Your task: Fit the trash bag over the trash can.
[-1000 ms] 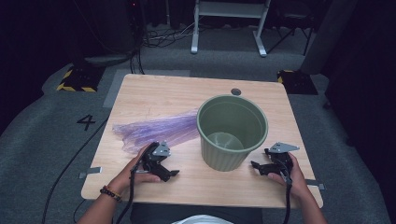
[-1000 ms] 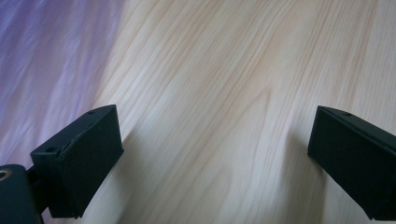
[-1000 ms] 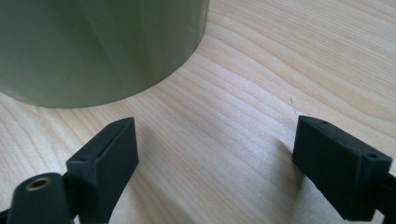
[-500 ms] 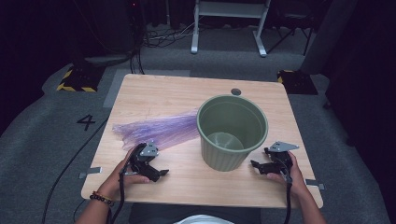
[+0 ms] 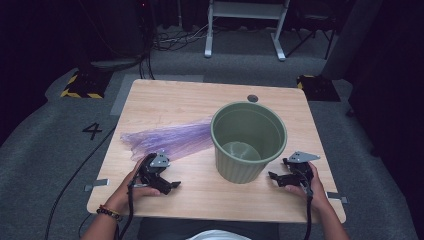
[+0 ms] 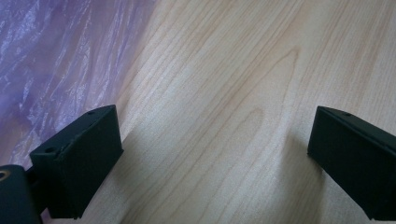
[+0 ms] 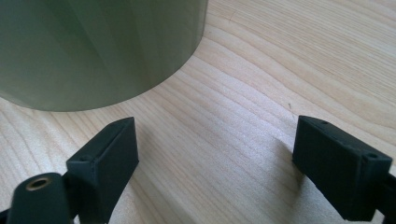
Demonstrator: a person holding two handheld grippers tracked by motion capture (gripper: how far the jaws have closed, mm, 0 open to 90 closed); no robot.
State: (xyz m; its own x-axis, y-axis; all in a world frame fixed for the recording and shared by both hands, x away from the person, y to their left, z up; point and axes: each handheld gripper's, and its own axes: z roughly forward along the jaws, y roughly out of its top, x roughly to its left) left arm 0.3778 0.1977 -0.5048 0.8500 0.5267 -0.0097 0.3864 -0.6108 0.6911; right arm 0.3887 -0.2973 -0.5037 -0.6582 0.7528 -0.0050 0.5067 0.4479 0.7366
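Observation:
A green plastic bin (image 5: 248, 140) stands upright on the wooden table (image 5: 170, 102), right of centre. A crumpled purple plastic bag (image 5: 170, 139) lies flat to its left, one end reaching the bin's side. My left gripper (image 5: 170, 186) rests low on the table just in front of the bag, jaws open on nothing. In the left gripper view the bag (image 6: 56, 60) spreads past the left jaw, and the gripper (image 6: 210, 135) is over bare wood. My right gripper (image 5: 274, 177) sits open at the bin's front right. The right gripper view has the bin's wall (image 7: 93, 46) close ahead of the open gripper (image 7: 215, 140).
A small dark round grommet (image 5: 252, 98) is set in the table behind the bin. Bare wood lies along the front edge between the two hands. Beyond the table are grey carpet, cables and a white frame's legs (image 5: 245, 30).
My left gripper has shifted a little to the left, away from the bin, and stays open. The right gripper, bin and bag have not moved.

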